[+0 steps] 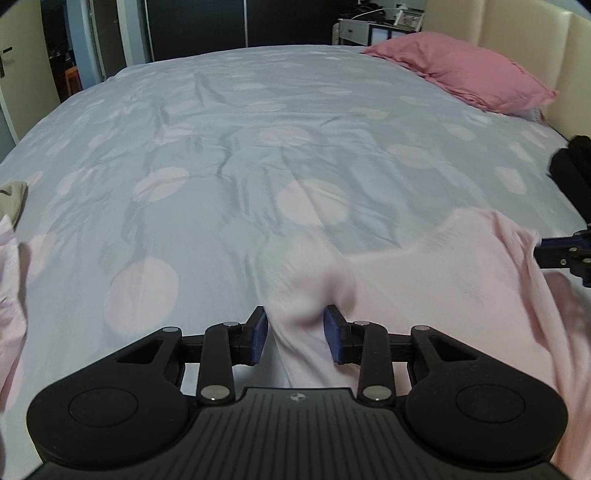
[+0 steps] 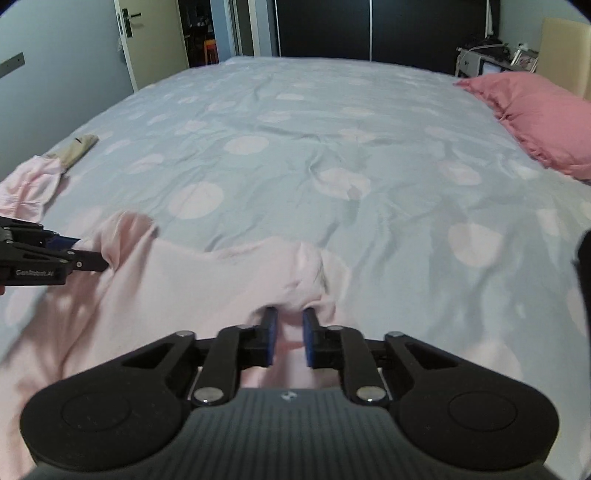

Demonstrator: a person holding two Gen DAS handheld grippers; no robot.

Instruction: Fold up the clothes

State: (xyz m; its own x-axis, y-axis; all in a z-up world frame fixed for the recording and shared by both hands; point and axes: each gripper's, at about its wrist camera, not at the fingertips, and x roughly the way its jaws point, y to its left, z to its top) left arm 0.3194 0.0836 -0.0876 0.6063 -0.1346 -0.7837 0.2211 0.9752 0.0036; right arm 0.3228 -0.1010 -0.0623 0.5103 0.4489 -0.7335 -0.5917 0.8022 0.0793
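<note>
2 grippers pinch soft pink garment [image 2: 192, 291] on dotted sheet [image 2: 332, 166]

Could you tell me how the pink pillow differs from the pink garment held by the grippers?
The pillow is a deeper rose pink; the garment is very pale pink. The pillow is plump and lies at the far right by the headboard; the garment is thin and spread at the near edge. The left gripper and right gripper have the garment between their fingers; nothing touches the pillow. Both lie on the dotted bedspread.
</note>
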